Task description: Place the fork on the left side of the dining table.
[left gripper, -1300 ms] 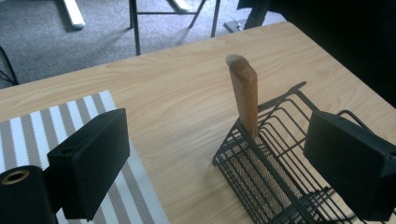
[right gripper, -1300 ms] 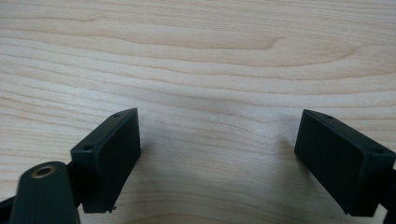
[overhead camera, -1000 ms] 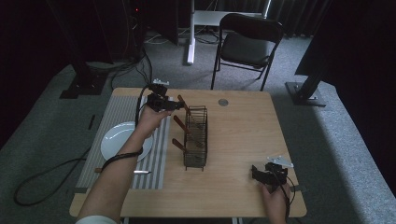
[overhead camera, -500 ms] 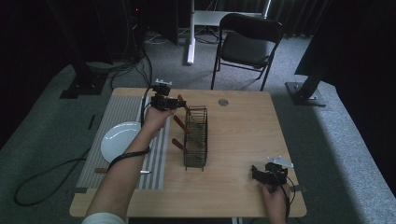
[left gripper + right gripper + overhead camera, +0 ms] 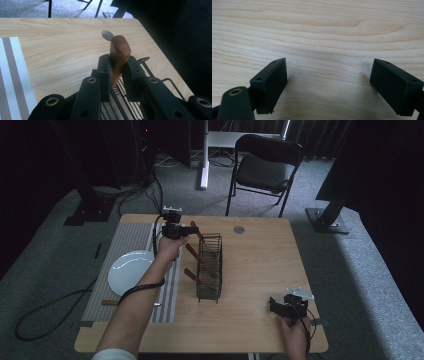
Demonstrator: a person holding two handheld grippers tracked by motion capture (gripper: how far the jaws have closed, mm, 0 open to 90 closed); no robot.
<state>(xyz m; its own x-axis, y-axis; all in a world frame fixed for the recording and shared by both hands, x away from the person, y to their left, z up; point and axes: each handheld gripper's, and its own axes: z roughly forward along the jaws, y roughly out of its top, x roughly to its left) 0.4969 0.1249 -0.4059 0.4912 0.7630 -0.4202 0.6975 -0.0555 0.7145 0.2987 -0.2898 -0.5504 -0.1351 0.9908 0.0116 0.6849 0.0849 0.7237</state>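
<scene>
The left gripper (image 5: 115, 72) has just been closing, and its fingers (image 5: 104, 72) are now clenched on the wooden handle (image 5: 119, 53) of a utensil that stands in the wire rack (image 5: 209, 265). The handle rises between the two pads and tilts slightly, its rounded end sticking out above them; its long axis runs up and out of the rack, so the likely move is a lift along that line. What sits at the lower end of the utensil is hidden inside the mesh, so I can only guess it is cutlery.

On the high view the left gripper (image 5: 176, 231) is at the far end of the rack, and two more wooden handles (image 5: 192, 275) lean out of the rack's left side, nearer the person. These and the wire rim could catch the utensil if it is pulled sideways.

The right gripper (image 5: 286, 306) rests on the desk (image 5: 260, 270) well apart from the rack, its fingers (image 5: 270, 83) spread wide and empty. A white plate (image 5: 130, 271) lies on the striped mat (image 5: 112, 265) to the left.
</scene>
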